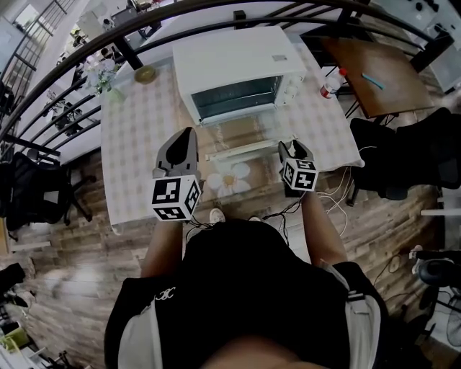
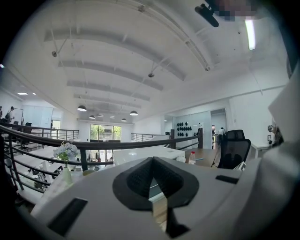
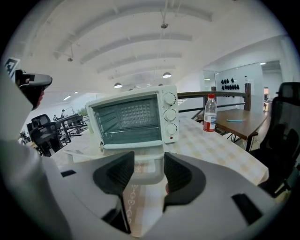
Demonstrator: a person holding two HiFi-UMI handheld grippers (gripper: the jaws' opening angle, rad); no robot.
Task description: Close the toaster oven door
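Note:
A white toaster oven stands at the far side of the table with the checked cloth. Its glass door hangs open and lies flat toward me, with the white handle along its near edge. My right gripper is open at the handle's right end; the handle shows in the gap just beyond its pads, which do not press on it. Left of the door, my left gripper is tilted upward, shut and empty.
A water bottle stands right of the oven. A vase of flowers and a small dish sit at the far left. A dark railing runs behind; a brown table and black chair are to the right.

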